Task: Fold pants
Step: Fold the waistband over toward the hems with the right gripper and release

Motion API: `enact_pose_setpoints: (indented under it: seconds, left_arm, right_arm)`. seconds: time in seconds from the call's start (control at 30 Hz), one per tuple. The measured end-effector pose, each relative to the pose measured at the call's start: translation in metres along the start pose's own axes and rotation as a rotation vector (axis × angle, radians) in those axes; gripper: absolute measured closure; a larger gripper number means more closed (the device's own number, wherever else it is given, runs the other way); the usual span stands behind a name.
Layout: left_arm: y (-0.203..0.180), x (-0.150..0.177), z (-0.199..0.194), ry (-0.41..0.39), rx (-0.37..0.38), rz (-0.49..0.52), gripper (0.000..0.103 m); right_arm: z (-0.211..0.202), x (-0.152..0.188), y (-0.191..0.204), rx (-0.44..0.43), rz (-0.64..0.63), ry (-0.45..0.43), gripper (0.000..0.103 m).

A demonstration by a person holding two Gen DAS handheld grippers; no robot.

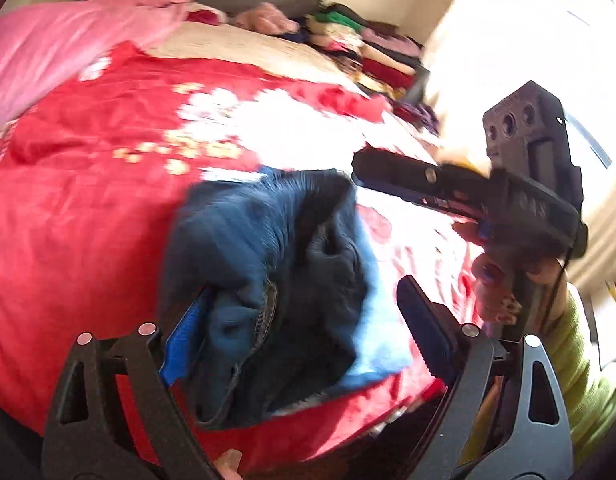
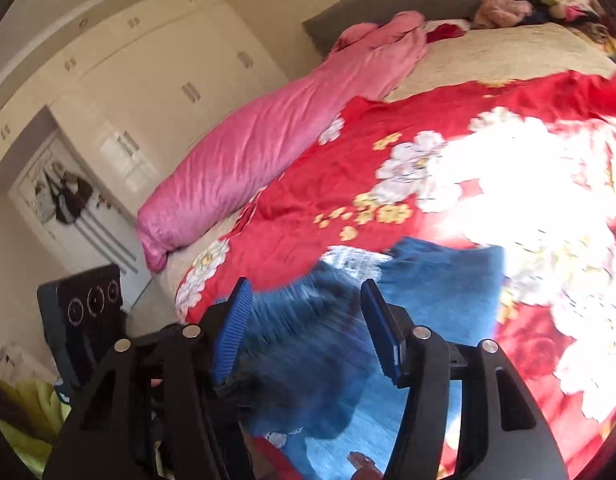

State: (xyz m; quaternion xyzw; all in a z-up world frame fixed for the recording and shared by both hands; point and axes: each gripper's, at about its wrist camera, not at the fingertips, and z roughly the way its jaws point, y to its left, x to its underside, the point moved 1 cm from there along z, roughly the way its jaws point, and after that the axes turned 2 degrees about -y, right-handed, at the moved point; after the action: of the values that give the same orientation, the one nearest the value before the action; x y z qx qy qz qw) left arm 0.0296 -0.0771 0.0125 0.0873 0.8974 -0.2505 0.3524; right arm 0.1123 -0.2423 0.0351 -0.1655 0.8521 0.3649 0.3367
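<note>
The blue pants [image 1: 275, 280] lie bunched on the red flowered bedspread [image 1: 87, 208], near the bed's front edge. My left gripper [image 1: 303, 332] is open, its fingers on either side of the bunched cloth, which sits between them. My right gripper [image 2: 308, 328] is open just above the pants [image 2: 440, 292], which are blurred in that view. From the left wrist view the right gripper [image 1: 392, 172] reaches in from the right, its tip at the pants' far edge.
A pink quilt [image 2: 267, 140] lies along the bed's left side. Stacked clothes [image 1: 372, 48] sit at the far corner by the headboard [image 2: 408, 0]. White wardrobes [image 2: 147, 64] and a black speaker [image 2: 87, 312] stand left of the bed. Bright sunlight washes out the bedspread's right part.
</note>
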Motion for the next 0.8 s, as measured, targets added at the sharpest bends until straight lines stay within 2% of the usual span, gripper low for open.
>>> enact_pose_setpoints:
  seconds: [0.1, 0.17, 0.27, 0.37, 0.43, 0.5, 0.53, 0.57, 0.6, 0.7, 0.73, 0.8]
  left_arm:
    - [-0.018, 0.01, 0.016, 0.062, 0.052, 0.045, 0.021]
    - [-0.025, 0.019, 0.03, 0.103, 0.06, 0.068, 0.021]
    - [-0.03, 0.028, 0.042, 0.139, 0.051, 0.086, 0.021]
    - [-0.032, 0.032, 0.04, 0.136, 0.049, 0.094, 0.021]
    - [-0.03, 0.032, 0.038, 0.13, 0.051, 0.092, 0.02]
    - [-0.033, 0.033, 0.037, 0.133, 0.049, 0.094, 0.02]
    - [-0.033, 0.034, 0.038, 0.135, 0.045, 0.097, 0.02]
    - [-0.033, 0.035, 0.038, 0.136, 0.043, 0.099, 0.02]
    - [-0.034, 0.035, 0.038, 0.137, 0.041, 0.102, 0.02]
    - [-0.036, 0.035, 0.035, 0.126, 0.04, 0.109, 0.02]
    - [-0.036, 0.034, 0.034, 0.12, 0.039, 0.112, 0.019]
    - [-0.035, 0.033, 0.035, 0.113, 0.038, 0.114, 0.018]
  right_arm:
    - [-0.019, 0.013, -0.013, 0.125, 0.019, -0.027, 0.035]
    - [-0.025, 0.022, -0.024, 0.166, 0.059, -0.022, 0.03]
    - [-0.023, 0.032, -0.034, 0.174, 0.11, 0.01, 0.025]
    - [-0.013, 0.036, -0.033, 0.174, 0.111, 0.052, 0.02]
    - [0.0, 0.036, -0.028, 0.177, 0.102, 0.084, 0.01]
    - [0.017, 0.038, -0.025, 0.204, 0.102, 0.133, 0.009]
    - [0.023, 0.042, -0.025, 0.21, 0.106, 0.154, 0.011]
    - [0.03, 0.044, -0.026, 0.199, 0.108, 0.17, 0.019]
    - [0.036, 0.045, -0.023, 0.166, 0.104, 0.184, 0.054]
    - [0.029, 0.04, -0.007, 0.033, 0.08, 0.13, 0.068]
    - [0.023, 0.037, -0.002, 0.008, 0.064, 0.108, 0.068]
    - [0.016, 0.034, -0.003, 0.037, 0.04, 0.085, 0.068]
